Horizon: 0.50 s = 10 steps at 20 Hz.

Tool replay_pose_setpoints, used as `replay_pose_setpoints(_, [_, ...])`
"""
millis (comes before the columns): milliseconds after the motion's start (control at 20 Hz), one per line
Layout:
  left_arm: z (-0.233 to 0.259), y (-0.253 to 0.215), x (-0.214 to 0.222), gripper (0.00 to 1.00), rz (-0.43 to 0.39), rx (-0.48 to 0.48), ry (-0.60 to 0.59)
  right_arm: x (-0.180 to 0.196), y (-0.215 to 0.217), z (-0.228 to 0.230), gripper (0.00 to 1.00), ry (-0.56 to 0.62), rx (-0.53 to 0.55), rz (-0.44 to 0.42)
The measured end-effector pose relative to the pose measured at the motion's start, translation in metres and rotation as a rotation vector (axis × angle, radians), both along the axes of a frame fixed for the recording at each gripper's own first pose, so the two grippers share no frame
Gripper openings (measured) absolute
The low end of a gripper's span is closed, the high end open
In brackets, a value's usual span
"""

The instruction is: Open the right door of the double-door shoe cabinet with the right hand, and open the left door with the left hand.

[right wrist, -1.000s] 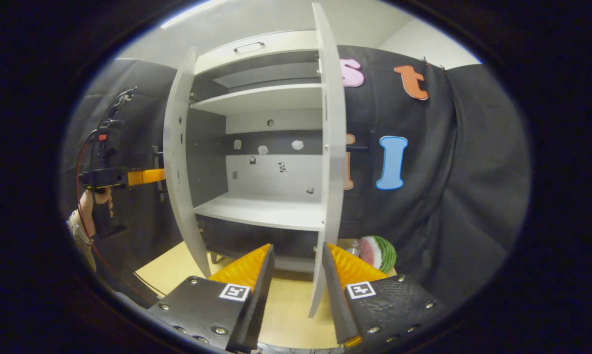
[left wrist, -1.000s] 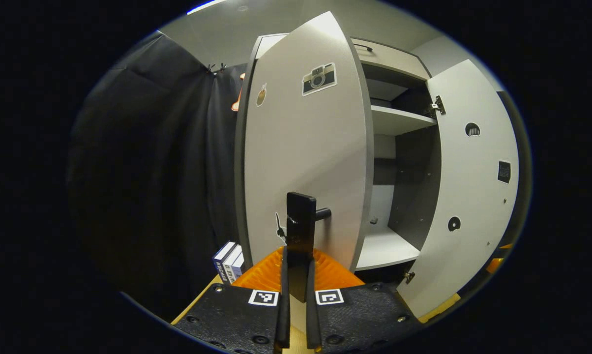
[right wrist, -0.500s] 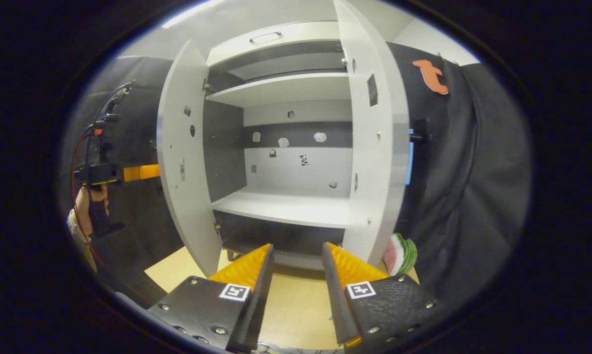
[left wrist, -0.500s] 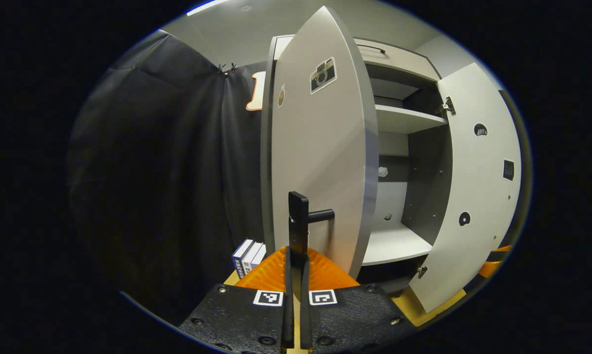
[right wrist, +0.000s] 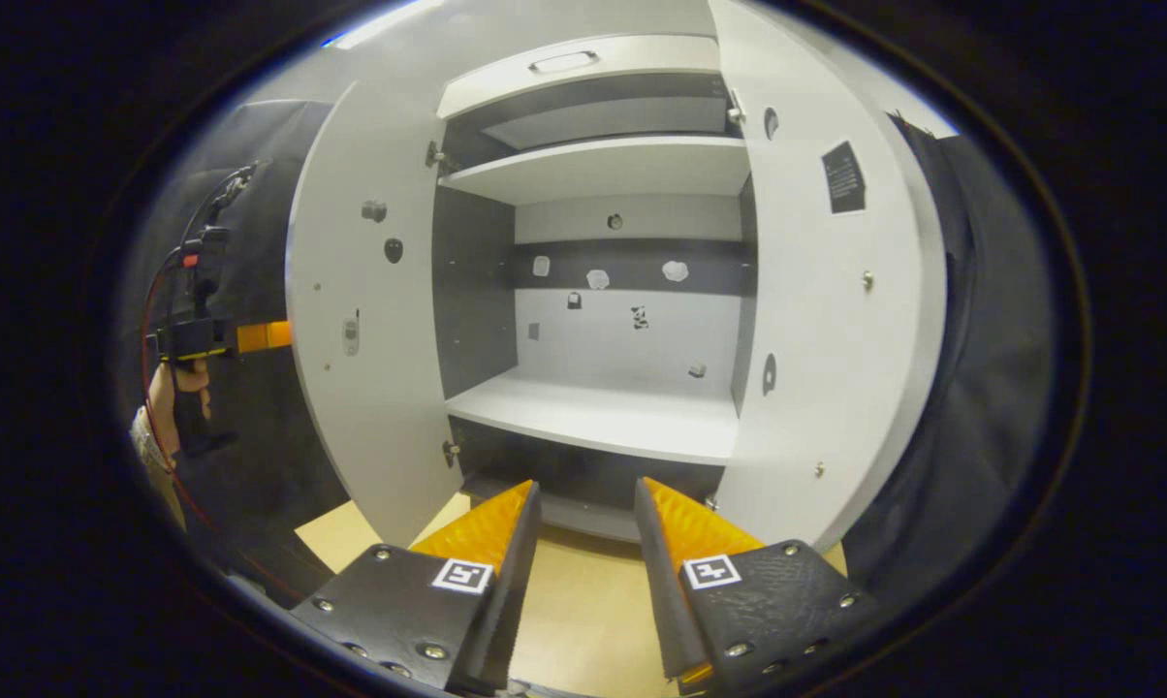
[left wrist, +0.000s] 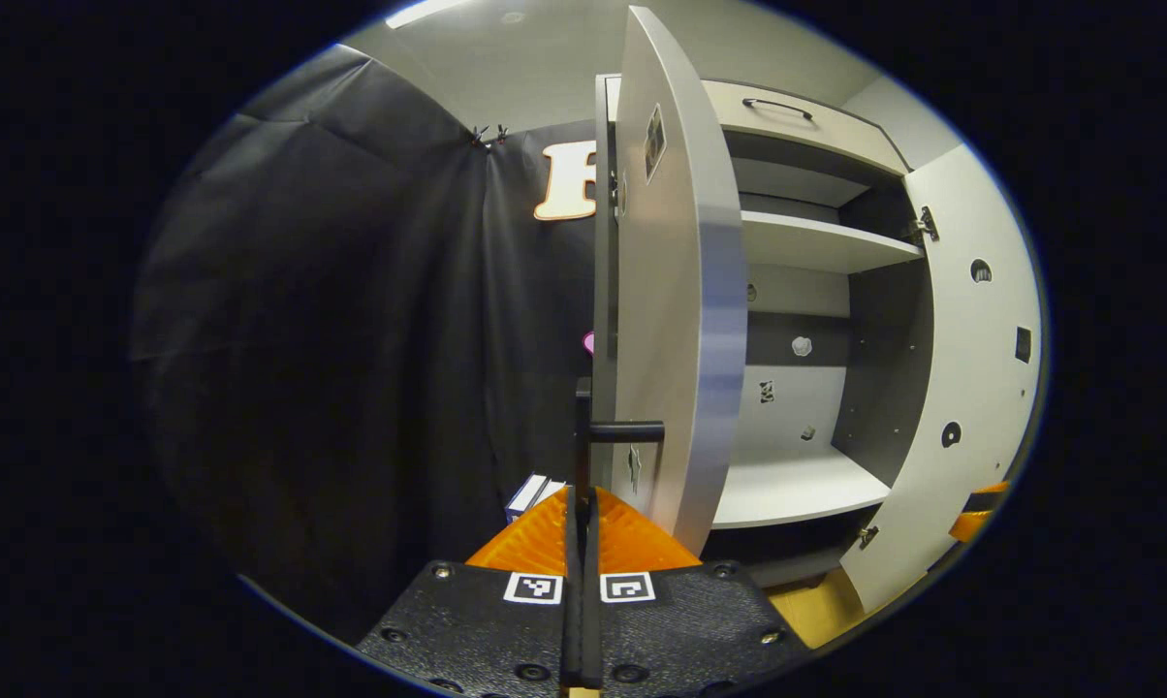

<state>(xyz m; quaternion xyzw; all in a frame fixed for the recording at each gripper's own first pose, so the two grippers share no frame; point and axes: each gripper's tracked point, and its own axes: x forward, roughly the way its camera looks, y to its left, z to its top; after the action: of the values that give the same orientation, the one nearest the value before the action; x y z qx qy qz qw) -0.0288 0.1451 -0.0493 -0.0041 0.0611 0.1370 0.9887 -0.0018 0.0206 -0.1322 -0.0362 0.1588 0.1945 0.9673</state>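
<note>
- The left door (left wrist: 680, 291) stands upright just ahead of the left gripper (left wrist: 582, 543), swung out edge-on, its long axis vertical.
- That gripper's fingers are clamped on the door's handle (left wrist: 583, 436).
- The right gripper (right wrist: 583, 543) is parted and empty, facing the shoe cabinet (right wrist: 603, 407); the right door (right wrist: 835, 310) stands open to its right.
- A wooden table (right wrist: 574, 620) lies below, black cloth wall (left wrist: 351, 320) behind.

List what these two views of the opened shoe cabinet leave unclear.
- Left gripper view: left door stands edge-on, so its front stickers are unreadable.
- Left gripper view: books mostly hidden behind the left tongs.
- Right gripper view: small items on the cabinet's back wall too small to identify.
</note>
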Motion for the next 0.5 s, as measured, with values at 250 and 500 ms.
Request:
replay_pose_setpoints(250, [0.000, 0.015, -0.002, 0.00, -0.066, 0.000, -0.003, 0.006, 0.016, -0.001, 0.57, -0.007, -0.010, 0.024])
replay_pose_setpoints(500, [0.001, 0.027, -0.002, 0.00, -0.131, -0.003, -0.008, 0.005, 0.022, -0.001, 0.57, -0.002, 0.007, 0.033])
